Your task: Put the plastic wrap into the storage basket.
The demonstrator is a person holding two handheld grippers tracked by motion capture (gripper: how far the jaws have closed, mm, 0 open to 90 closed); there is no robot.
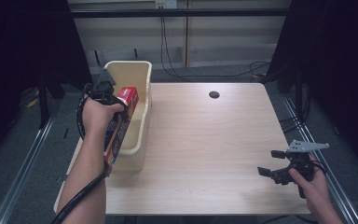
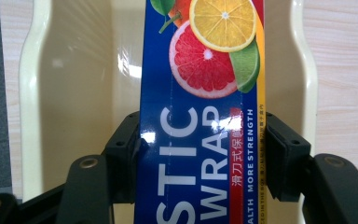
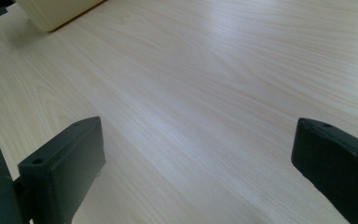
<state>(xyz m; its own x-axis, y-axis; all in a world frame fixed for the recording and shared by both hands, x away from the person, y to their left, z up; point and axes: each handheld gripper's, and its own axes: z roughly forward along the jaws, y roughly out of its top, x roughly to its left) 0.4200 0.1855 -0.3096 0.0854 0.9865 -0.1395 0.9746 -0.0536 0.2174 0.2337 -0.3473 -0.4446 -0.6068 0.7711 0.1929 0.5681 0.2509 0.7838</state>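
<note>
I held the plastic wrap box (image 2: 198,140) clamped in my left hand-held gripper (image 2: 200,156) above the cream bin (image 1: 142,88); my right hand-held gripper (image 1: 272,163) gaped wide over the table (image 1: 205,140).

One box (image 1: 121,126), one bin (image 1: 140,77), two tools.

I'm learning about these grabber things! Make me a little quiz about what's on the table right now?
1. True or false: the left gripper has its fingers closed on the plastic wrap box.
2. What is the box held over? A) the cream bin B) the dark hole in the table C) the floor
3. Fill in: the right gripper is ____ and holds nothing above the wooden table.

Key: 1 true; 2 A; 3 open
</note>
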